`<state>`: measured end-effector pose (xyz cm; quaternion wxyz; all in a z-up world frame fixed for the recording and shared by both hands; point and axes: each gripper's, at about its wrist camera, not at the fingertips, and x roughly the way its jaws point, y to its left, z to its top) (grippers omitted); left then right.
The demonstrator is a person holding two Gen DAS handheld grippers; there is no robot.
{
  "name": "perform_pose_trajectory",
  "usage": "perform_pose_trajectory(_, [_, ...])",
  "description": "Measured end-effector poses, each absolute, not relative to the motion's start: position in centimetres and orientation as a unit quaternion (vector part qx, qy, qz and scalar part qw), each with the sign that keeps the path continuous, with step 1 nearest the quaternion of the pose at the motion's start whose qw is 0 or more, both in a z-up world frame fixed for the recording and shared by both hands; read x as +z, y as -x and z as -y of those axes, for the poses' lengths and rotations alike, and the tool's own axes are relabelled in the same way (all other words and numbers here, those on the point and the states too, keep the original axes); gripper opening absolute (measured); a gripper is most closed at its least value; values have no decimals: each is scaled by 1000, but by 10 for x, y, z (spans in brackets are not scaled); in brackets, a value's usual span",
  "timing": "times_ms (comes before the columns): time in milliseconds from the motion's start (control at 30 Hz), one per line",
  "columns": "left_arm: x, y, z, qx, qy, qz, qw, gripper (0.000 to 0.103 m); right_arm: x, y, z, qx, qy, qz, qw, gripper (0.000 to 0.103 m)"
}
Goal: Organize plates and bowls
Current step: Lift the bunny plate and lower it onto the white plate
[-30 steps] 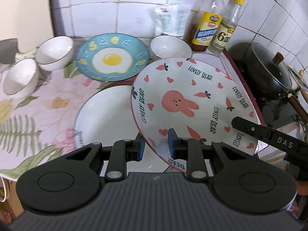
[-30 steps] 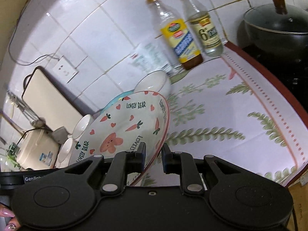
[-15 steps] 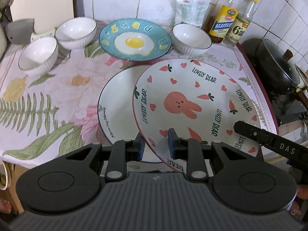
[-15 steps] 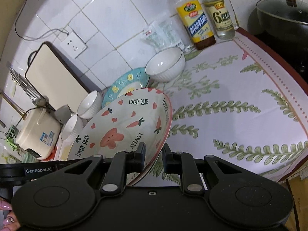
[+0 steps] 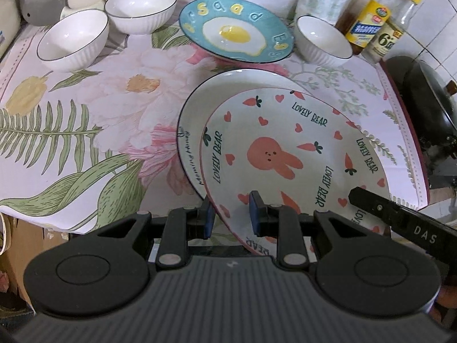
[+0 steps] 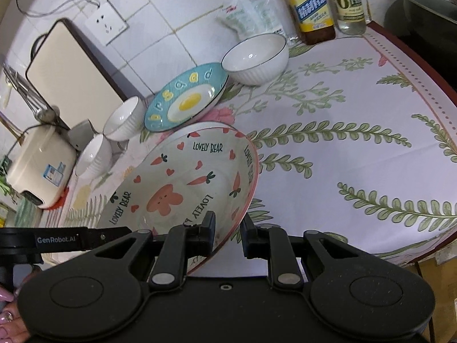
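Plates and bowls crowd the flowered tablecloth [image 5: 94, 120]. Both grippers clamp the rabbit plate [image 5: 285, 154], the one lettered "LOVELY BEAR": the left gripper [image 5: 230, 214] has its narrow jaws pinched on the near rim, one finger under the plate and one on its face, and the right gripper [image 6: 227, 235] grips another part of the rim the same way. Tilted in their hold, the rabbit plate overlaps a plain white plate [image 5: 200, 120] that lies on the cloth just beyond the left fingers; whether the two plates touch I cannot tell. Farther past the fingertips sits a blue fried-egg plate [image 5: 237, 31], with a white bowl [image 5: 324, 40] just to its right and two more white bowls [image 5: 74, 38] well off to its left. Behind that single bowl stand two bottles [image 5: 368, 25] against the tiled wall, and a dark lidded pot [image 5: 428, 100] sits off the cloth's right edge.
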<state>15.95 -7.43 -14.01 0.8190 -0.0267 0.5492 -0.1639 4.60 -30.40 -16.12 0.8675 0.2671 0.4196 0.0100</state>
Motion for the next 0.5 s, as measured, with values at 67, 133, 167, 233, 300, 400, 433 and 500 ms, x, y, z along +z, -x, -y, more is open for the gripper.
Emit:
perform_pose_trajectory(67, [-143, -162, 71, -161, 31, -553, 817, 23, -162, -49, 301, 11, -261, -424, 867, 23])
perform_pose_trajectory(133, [-147, -165, 69, -160, 35, -557, 815, 23, -163, -52, 297, 10, -254, -429, 867, 23])
perform_pose_trajectory(167, [-148, -165, 68, -158, 37, -557, 814, 23, -163, -53, 295, 9, -249, -432, 867, 23])
perform_pose_trajectory(233, [-150, -167, 65, -158, 44, -555, 816, 23, -163, -55, 291, 6, -237, -439, 867, 23])
perform_pose_trajectory(300, [-152, -168, 64, -156, 47, -556, 815, 23, -161, -58, 287, 3, -222, -443, 868, 23])
perform_pose_trajectory(400, [-153, -169, 65, -153, 47, -558, 814, 23, -161, -63, 287, 1, -219, -450, 866, 23])
perform_pose_trajectory(433, [-154, -169, 65, -152, 46, -558, 814, 23, -161, -64, 287, 0, -219, -452, 865, 24])
perform_pose_trajectory(500, [-154, -169, 66, -149, 45, -557, 815, 23, -161, -65, 285, -2, -213, -452, 866, 24])
